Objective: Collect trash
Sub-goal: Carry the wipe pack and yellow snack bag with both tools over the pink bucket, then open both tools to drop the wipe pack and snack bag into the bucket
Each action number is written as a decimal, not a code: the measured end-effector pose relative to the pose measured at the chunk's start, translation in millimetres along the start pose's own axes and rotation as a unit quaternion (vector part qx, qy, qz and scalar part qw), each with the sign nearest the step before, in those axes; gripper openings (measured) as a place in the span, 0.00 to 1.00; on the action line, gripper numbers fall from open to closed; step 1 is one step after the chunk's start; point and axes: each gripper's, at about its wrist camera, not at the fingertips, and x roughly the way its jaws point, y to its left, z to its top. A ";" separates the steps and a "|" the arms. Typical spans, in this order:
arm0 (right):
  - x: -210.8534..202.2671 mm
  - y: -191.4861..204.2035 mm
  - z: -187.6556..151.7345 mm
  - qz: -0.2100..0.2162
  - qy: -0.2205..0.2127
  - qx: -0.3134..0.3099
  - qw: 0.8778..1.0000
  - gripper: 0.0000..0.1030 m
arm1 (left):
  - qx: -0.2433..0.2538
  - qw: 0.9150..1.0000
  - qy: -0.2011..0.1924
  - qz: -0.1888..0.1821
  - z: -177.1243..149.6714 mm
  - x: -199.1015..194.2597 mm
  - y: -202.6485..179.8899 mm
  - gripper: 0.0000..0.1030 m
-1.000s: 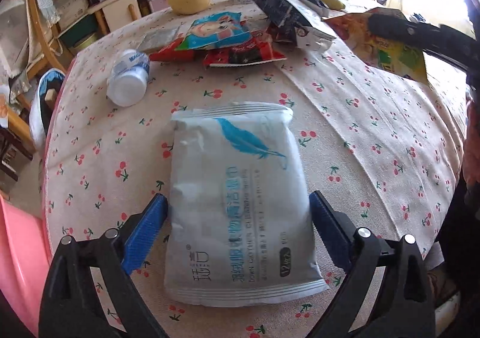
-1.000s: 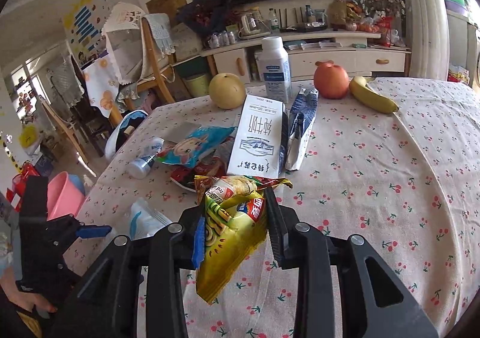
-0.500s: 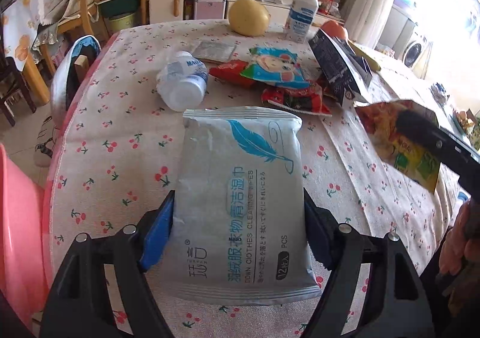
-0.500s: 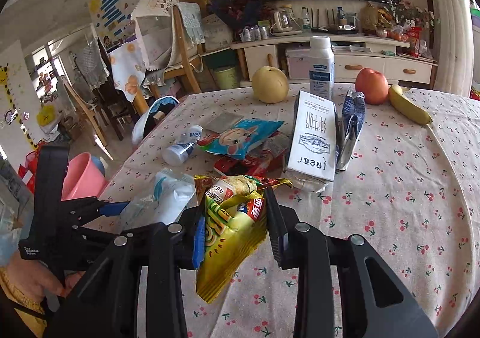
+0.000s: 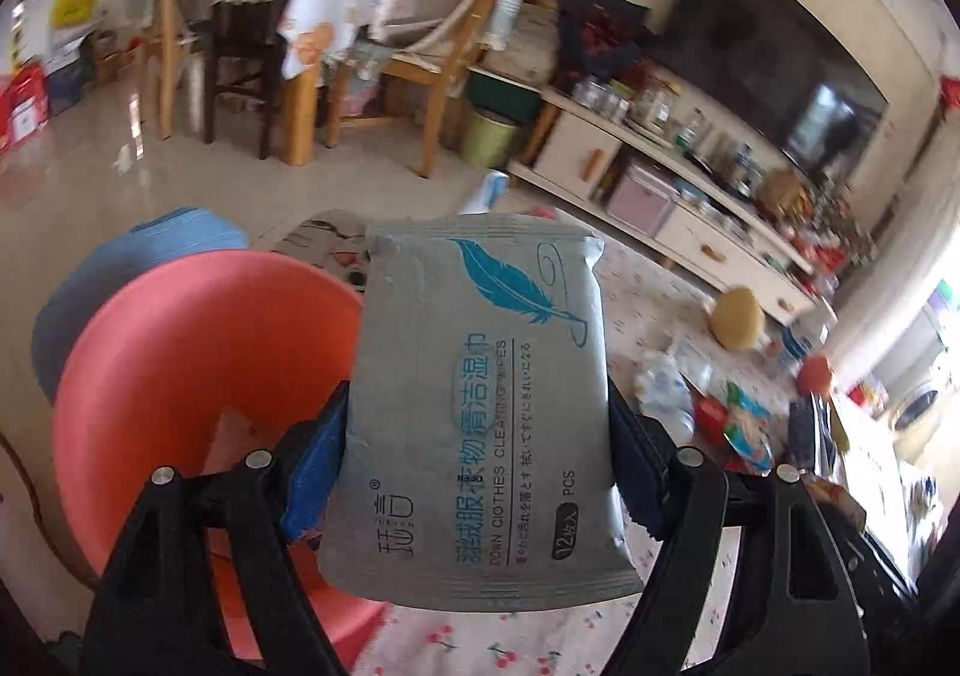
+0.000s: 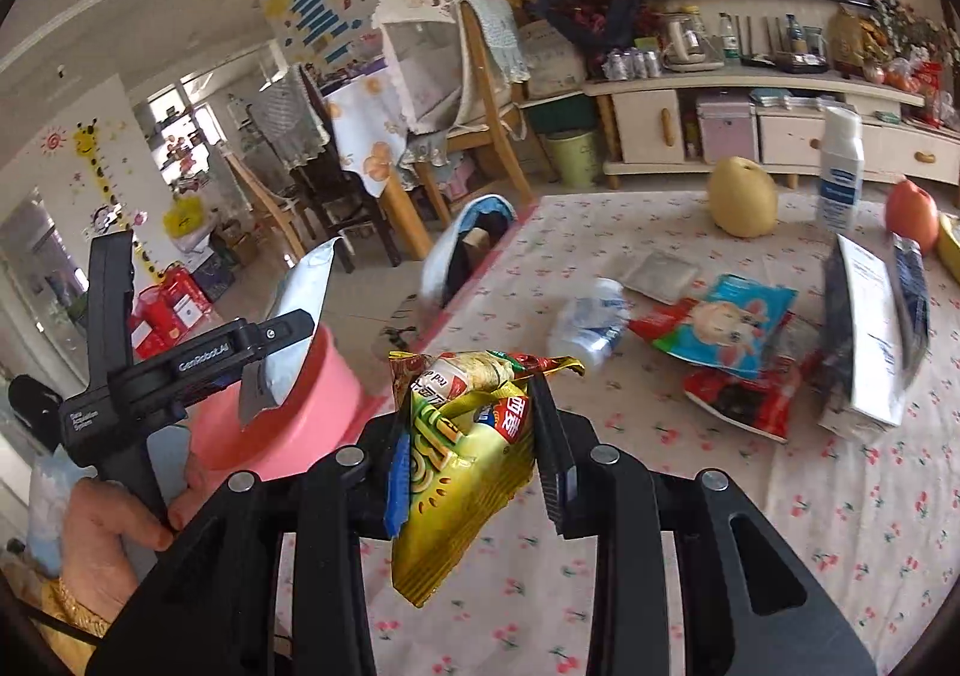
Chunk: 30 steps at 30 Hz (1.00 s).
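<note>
My left gripper grasps the grey wipes pack above the pink bin, left of the table; my right gripper clenches the yellow snack bag over the table's near edge.

Black hand-held gripper, blue pads, silver screws

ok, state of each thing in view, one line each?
Left gripper: shut on wipes pack, over pink bin.
Right gripper: shut on yellow snack bag.
Milk carton: lying on table.
White bottle: upright.
Small bottle: on its side.
</note>
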 end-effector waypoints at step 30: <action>54.7 76.9 -3.6 -0.016 -0.006 -0.084 0.996 0.89 | -0.125 0.984 -0.116 0.057 15.9 -20.8 91.4 0.87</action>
